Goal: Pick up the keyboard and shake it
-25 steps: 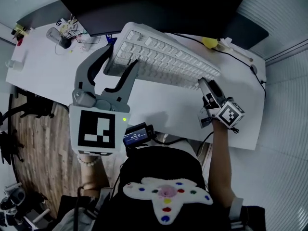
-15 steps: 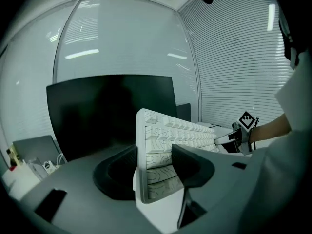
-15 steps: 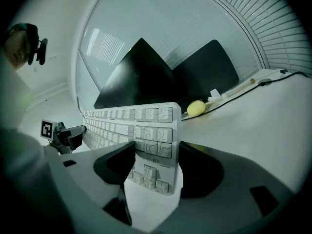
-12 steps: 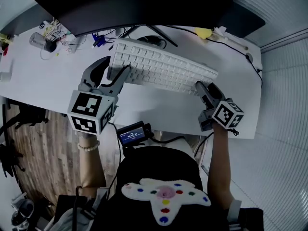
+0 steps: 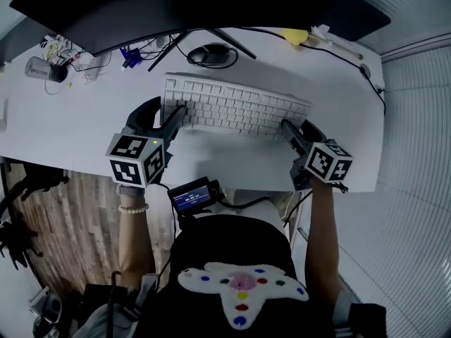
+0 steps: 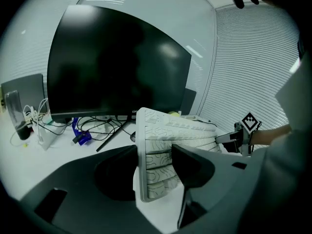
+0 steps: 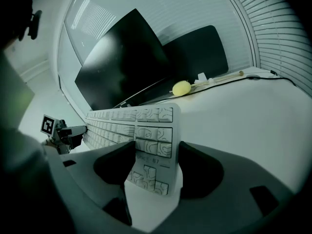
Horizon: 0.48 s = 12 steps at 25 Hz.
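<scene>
The white keyboard [image 5: 232, 108] hangs nearly level, low over the white desk [image 5: 77, 129]; I cannot tell whether it touches the top. My left gripper [image 5: 163, 111] is shut on its left end. In the left gripper view that end [image 6: 165, 133] stands on edge between the dark jaws of the left gripper [image 6: 155, 162]. My right gripper [image 5: 296, 127] is shut on the keyboard's right end. In the right gripper view the keypad corner [image 7: 153, 130] sits pinched inside the right gripper [image 7: 155, 155].
A large dark monitor [image 5: 176, 5] overhangs the back of the desk, its stand base [image 5: 211, 53] just behind the keyboard. Cables and a blue item [image 5: 128, 53] lie back left beside a grey cylinder [image 5: 39, 69]. A yellow object [image 5: 296, 35] lies back right.
The keyboard and both grippers have dropped away from the head camera toward the desk. The keyboard has gone from tilted, left end high, to nearly level. Both grips have held.
</scene>
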Tool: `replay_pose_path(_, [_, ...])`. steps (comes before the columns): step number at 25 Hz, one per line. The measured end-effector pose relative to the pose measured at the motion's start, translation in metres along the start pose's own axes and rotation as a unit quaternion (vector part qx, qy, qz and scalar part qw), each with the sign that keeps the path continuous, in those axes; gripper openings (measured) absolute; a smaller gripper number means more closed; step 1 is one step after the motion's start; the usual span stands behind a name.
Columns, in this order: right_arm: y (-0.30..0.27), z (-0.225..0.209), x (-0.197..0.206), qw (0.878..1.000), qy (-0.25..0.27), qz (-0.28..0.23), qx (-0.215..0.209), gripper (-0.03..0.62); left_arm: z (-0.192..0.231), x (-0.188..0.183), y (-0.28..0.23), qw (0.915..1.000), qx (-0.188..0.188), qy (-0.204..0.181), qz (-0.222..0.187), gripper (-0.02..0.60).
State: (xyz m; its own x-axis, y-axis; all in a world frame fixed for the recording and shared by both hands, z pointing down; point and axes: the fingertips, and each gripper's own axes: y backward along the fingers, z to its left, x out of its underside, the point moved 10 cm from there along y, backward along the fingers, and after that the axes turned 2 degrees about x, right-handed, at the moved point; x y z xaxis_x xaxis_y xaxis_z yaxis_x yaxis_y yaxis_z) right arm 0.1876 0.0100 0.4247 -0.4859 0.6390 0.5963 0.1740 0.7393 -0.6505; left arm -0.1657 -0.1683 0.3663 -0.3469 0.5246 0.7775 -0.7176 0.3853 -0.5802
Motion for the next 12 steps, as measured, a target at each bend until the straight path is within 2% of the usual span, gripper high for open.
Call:
replay_pose_path(8, [-0.016, -0.006, 0.005, 0.999, 0.012, 0.044, 0.027, 0.278, 0.017, 0.030, -0.026, 0.9981, 0.013, 0.046, 0.038, 0.239])
replay_pose_path(12, [-0.024, -0.008, 0.006, 0.998, 0.023, 0.057, 0.034, 0.277, 0.024, 0.048, -0.034, 0.9951, 0.018, 0.082, 0.052, 0.239])
